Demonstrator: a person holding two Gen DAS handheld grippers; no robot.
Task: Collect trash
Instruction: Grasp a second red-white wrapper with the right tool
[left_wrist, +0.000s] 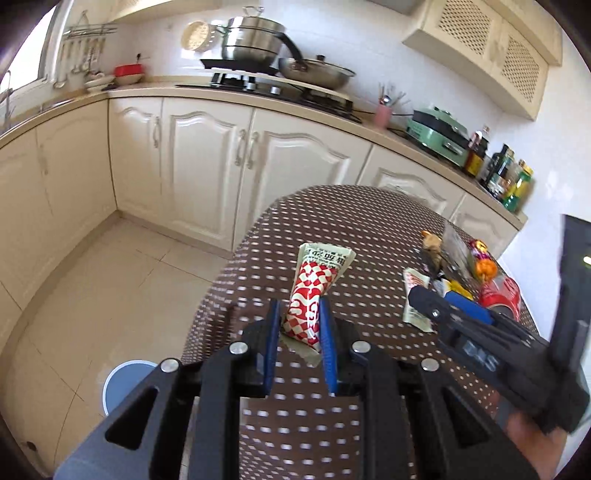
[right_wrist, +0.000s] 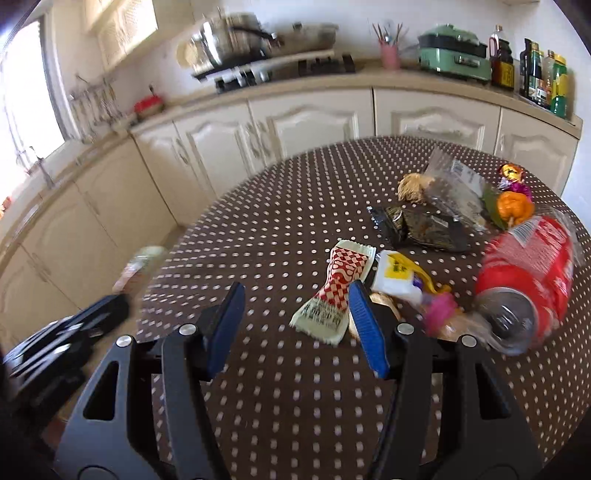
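My left gripper (left_wrist: 300, 306) is shut on a red-and-white checkered snack wrapper (left_wrist: 314, 291), which it holds upright above the left edge of the dotted brown table (left_wrist: 351, 221). My right gripper (right_wrist: 297, 291) stands open low over the table (right_wrist: 277, 206). A second checkered wrapper (right_wrist: 336, 291) lies flat between its fingers, close to the right pad (right_wrist: 369, 328), and neither pad presses on it. The right gripper (left_wrist: 439, 295) also shows in the left wrist view, over that wrapper (left_wrist: 415, 299). The left gripper (right_wrist: 110, 306) is a blur at the left of the right wrist view.
More trash lies right of the wrapper: a yellow-white packet (right_wrist: 395, 275), a black wrapper (right_wrist: 417, 229), a clear bag (right_wrist: 454, 188), an orange piece (right_wrist: 513, 206) and a crushed red can (right_wrist: 528, 273). A round blue bin (left_wrist: 125, 380) stands on the floor left of the table. Cabinets run behind.
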